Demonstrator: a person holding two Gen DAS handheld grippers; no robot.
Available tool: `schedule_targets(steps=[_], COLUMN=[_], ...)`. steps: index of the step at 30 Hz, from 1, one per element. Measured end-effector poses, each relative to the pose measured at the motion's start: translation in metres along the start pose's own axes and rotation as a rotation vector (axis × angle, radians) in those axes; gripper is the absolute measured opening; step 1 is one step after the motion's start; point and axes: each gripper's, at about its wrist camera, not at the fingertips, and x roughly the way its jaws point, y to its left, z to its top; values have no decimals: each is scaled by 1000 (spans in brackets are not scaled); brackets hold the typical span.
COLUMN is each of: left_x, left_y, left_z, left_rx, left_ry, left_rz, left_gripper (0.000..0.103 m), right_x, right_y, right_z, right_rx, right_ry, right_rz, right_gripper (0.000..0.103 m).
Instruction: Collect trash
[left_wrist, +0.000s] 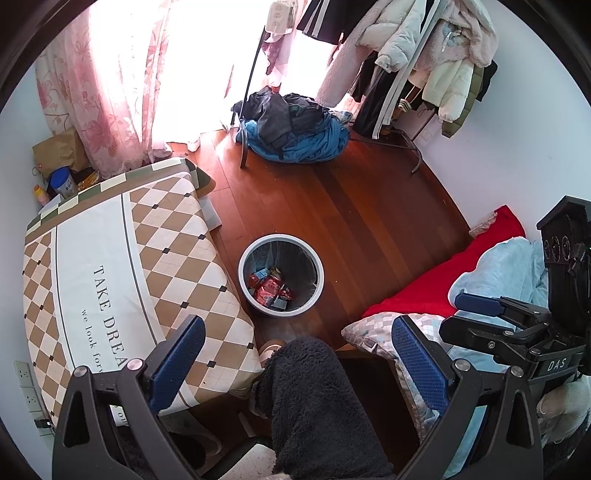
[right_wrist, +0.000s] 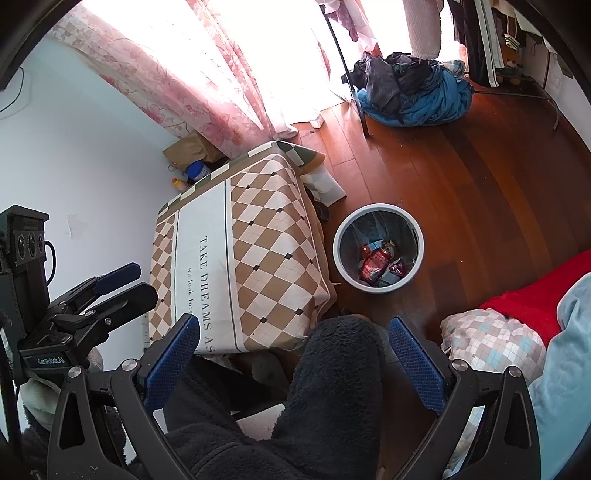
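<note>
Both grippers held wide over the bedroom floor, empty

The checked tabletop (left_wrist: 110, 258) stood left of the wooden floor (left_wrist: 369, 221); beside it the trash bin (left_wrist: 243, 280) held red wrappers (left_wrist: 267, 288). The left gripper (left_wrist: 299, 365) and right gripper (right_wrist: 293, 363) were spread wide apart, gripping nothing, over a dark fleece leg (right_wrist: 332, 369)

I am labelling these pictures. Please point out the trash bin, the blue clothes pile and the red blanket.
trash bin (left_wrist: 244, 275): left wrist view, on its left rim.
blue clothes pile (left_wrist: 317, 142): left wrist view, on the blue fabric.
red blanket (right_wrist: 532, 306): right wrist view, on its middle.
</note>
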Motion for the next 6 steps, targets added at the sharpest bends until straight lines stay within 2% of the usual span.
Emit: schedule_targets(steps=[6], left_x=[6], left_y=[4], left_z=[3], left_rx=[-10], left_ry=[2], left_rz=[-14], left_gripper=[103], right_x=[9], right_y=[-4], right_z=[6], right_rx=[-1], right_ry=[14], right_rz=[-6], right_gripper=[103])
